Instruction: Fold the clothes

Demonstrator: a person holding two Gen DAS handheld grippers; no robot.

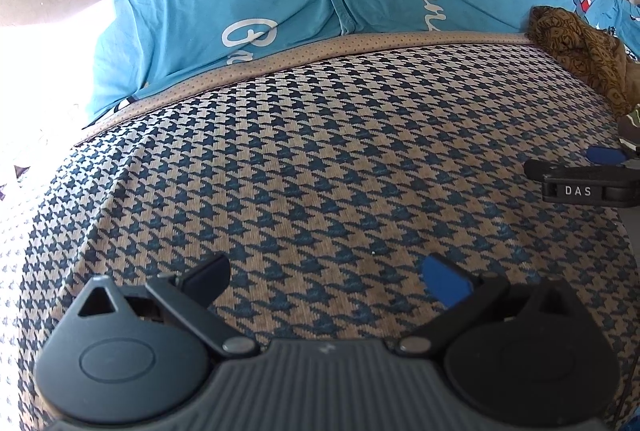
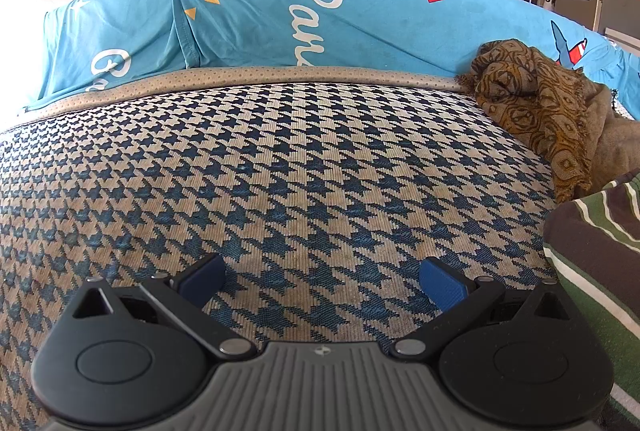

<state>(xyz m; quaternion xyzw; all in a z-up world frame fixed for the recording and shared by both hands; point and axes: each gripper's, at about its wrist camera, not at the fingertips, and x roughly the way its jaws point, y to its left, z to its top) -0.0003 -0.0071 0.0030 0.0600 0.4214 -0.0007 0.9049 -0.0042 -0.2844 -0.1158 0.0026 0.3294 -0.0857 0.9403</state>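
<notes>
Item: striped garment (image 2: 596, 251), heaped w/ brown patterned cloth (image 2: 536, 111) at sofa seat (image 2: 280, 171) right edge. R gripper (image 2: 322, 281) nearer (just beside); L gripper (image 1: 326, 277) further left. Both spread, nothing between.

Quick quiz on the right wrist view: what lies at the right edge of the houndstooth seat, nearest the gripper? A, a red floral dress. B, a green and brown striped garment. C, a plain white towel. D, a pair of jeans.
B: a green and brown striped garment lies at the right edge of the houndstooth seat, close beside the open right gripper.
</notes>
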